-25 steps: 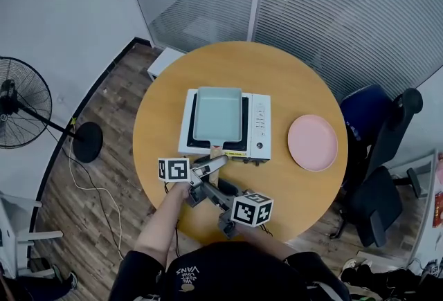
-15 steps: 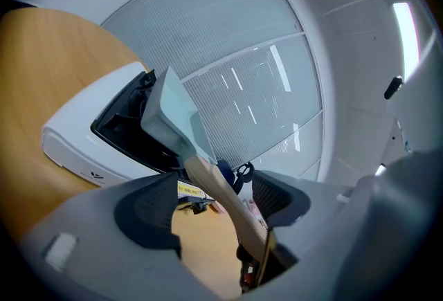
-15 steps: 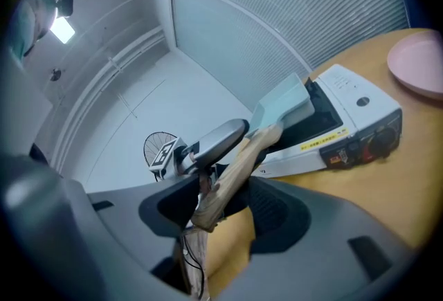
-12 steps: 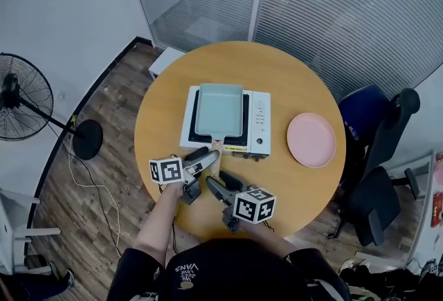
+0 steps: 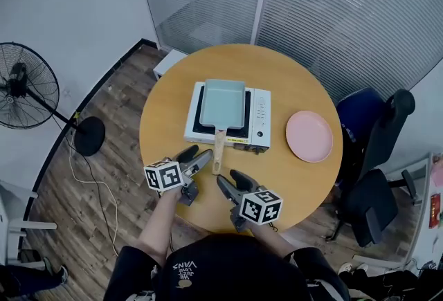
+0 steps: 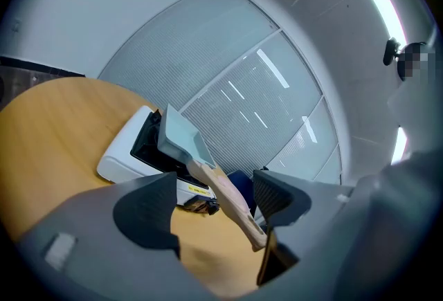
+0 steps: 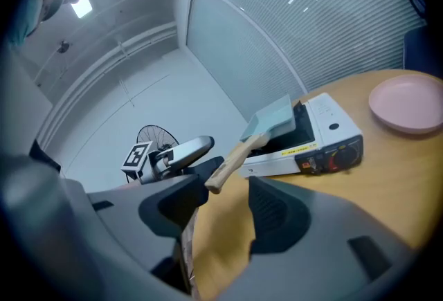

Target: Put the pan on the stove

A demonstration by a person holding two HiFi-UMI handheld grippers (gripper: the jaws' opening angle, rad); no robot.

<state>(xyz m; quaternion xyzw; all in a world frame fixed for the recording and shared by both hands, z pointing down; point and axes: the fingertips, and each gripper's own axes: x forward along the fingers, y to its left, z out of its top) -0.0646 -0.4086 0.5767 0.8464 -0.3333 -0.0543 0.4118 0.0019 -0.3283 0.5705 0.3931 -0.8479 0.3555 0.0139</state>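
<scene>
"Where is the pan [image 5: 225,100]?"

"On the portable gas stove [image 5: 257,116] at the centre of the frame, on the round table [image 5: 291,71]. Its wooden handle [image 5: 218,151] points down the frame."

"And the grippers?"

"The left gripper [image 5: 198,155], lower left of centre, has its jaws opening. The handle's end shows in the gap, with no pad pressing it. The right gripper [image 5: 228,178], just below, is released, with nothing between its jaws."

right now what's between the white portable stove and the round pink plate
Nothing: in the head view only bare round wooden table separates the white portable stove from the round pink plate.
</scene>
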